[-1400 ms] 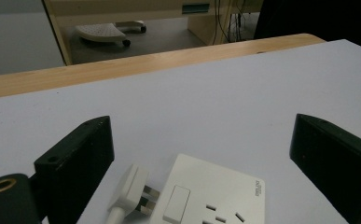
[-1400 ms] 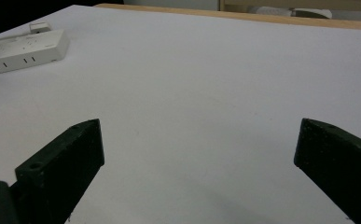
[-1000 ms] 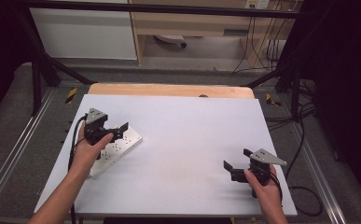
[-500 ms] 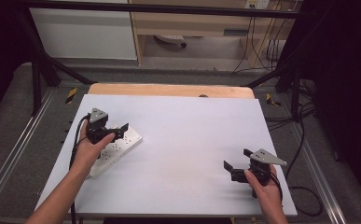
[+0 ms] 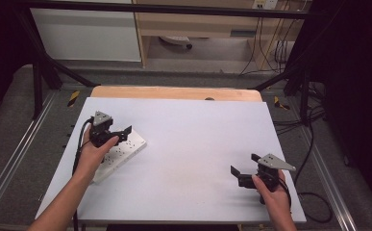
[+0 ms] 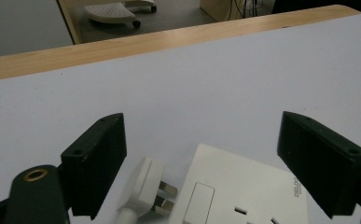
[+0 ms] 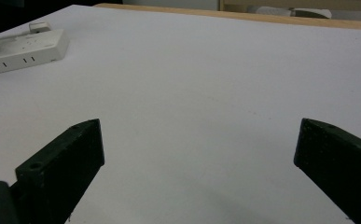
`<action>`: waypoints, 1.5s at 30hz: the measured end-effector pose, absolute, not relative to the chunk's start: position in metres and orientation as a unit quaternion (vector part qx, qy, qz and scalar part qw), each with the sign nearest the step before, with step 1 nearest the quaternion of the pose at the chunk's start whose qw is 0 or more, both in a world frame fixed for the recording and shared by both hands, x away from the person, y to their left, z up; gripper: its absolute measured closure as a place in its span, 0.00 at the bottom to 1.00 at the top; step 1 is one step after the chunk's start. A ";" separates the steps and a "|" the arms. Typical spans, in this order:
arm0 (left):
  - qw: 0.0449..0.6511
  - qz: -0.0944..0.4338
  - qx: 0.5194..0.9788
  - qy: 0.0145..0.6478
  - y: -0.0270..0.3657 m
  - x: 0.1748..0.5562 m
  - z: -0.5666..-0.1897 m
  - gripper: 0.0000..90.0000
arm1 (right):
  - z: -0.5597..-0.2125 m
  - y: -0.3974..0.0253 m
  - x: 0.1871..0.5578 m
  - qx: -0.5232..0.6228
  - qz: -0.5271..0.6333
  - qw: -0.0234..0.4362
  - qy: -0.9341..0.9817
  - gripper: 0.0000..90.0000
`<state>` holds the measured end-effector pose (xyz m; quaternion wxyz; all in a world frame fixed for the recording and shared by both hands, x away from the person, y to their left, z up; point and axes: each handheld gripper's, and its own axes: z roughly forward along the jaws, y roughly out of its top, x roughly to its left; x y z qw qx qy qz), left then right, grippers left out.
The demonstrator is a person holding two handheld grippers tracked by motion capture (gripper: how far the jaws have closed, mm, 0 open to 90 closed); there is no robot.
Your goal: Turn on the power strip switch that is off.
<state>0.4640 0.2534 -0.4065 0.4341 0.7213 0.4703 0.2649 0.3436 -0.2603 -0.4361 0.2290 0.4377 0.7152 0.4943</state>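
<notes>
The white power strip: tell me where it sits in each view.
High view: power strip at table's left, under the left claw.
Left gripper view: bottom centre, between the open jaws, beside a white plug.
Right gripper view: upper left corner.
Shared landmark: the table's wooden far edge.

Light falls evenly from overhead onto the pale white table sheet [image 5: 198, 144], which reads bright and almost shadowless, while the floor and black frame around it sink into dimness. In the left gripper view the flat white plastic power strip [image 6: 243, 191] and white three-pin plug [image 6: 145, 189] look sharp, with only soft shadows beneath. The black jaws close to each gripper camera are slightly blurred.
</notes>
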 end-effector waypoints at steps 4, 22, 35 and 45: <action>0.434 0.272 0.720 0.469 0.253 0.463 -0.406 0.23 | -0.436 -0.260 0.344 0.437 0.495 0.229 0.715 0.02; 0.415 0.265 0.730 0.473 0.252 0.467 -0.410 0.49 | -0.436 -0.260 0.343 0.437 0.496 0.229 0.715 0.02; 0.419 0.237 0.730 0.484 0.253 0.468 -0.413 0.75 | -0.435 -0.261 0.343 0.437 0.497 0.229 0.714 0.02; 0.419 0.219 0.734 0.487 0.252 0.469 -0.414 0.92 | -0.436 -0.261 0.344 0.436 0.496 0.229 0.715 0.02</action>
